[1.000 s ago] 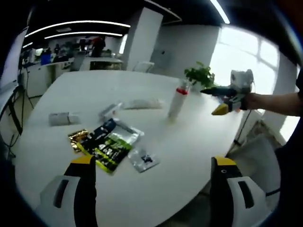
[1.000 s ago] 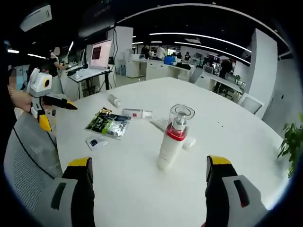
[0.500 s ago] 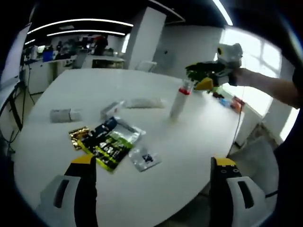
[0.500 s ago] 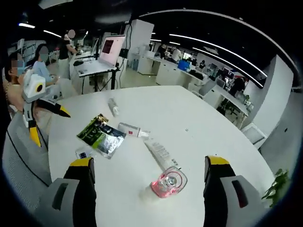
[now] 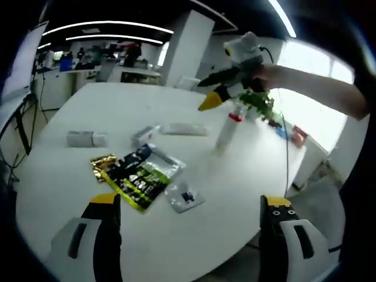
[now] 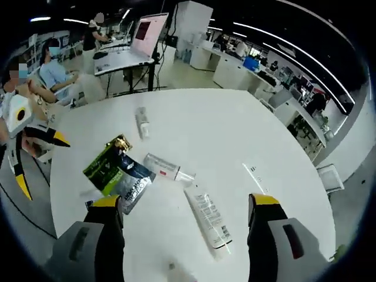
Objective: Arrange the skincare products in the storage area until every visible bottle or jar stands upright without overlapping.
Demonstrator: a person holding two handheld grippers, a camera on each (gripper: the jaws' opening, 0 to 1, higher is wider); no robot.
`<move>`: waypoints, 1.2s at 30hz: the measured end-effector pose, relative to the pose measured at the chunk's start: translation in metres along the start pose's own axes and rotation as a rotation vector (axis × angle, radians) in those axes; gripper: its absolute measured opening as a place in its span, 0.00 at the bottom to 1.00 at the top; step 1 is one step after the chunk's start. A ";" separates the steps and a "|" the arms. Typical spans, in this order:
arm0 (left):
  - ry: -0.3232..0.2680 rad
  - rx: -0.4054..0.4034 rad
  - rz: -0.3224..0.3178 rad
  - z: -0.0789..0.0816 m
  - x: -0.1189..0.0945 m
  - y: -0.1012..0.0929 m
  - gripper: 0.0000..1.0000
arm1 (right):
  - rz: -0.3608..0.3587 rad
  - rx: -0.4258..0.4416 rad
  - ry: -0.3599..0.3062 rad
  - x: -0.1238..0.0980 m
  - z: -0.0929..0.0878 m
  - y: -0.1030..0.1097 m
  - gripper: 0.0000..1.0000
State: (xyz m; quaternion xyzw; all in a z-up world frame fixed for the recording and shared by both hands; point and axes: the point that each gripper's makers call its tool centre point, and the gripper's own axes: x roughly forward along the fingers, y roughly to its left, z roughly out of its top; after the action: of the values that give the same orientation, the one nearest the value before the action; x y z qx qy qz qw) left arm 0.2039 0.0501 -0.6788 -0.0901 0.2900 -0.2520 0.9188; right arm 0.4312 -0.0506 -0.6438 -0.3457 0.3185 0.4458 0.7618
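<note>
The left gripper (image 5: 185,220) hangs with jaws spread wide over the near edge of the round white table (image 5: 247,176). In the left gripper view a slim white bottle with a red collar and clear cap (image 5: 228,124) stands upright mid-table, the right gripper (image 5: 218,90) just above it. In the right gripper view the right gripper (image 6: 183,211) is likewise spread, above a long white tube (image 6: 207,218) lying flat beside a smaller white tube with a red band (image 6: 165,168) and a green-and-black foil sachet (image 6: 117,172).

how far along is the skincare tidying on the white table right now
Early. Done: one pump bottle stands upright. In hand: nothing; the right gripper hangs open above the table near that bottle, and the left gripper is open too. Left: the long white tube, the small tube and another tube lie flat.
</note>
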 end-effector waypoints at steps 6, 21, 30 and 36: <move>-0.002 -0.014 0.005 0.000 -0.001 0.003 0.89 | 0.035 -0.069 0.143 0.038 -0.023 -0.009 0.84; 0.005 -0.060 0.007 -0.003 0.000 0.007 0.89 | 0.106 -0.054 0.255 0.082 -0.054 -0.021 0.78; 0.017 -0.084 0.000 -0.005 -0.001 0.009 0.87 | 0.120 -0.102 0.305 0.091 -0.068 -0.021 0.67; 0.018 -0.096 0.001 -0.004 0.002 0.011 0.86 | 0.133 -0.135 0.320 0.104 -0.075 -0.034 0.54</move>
State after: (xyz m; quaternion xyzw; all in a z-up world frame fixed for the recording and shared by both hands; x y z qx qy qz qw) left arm 0.2076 0.0579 -0.6867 -0.1319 0.3099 -0.2381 0.9110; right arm 0.4901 -0.0762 -0.7600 -0.4408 0.4274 0.4546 0.6453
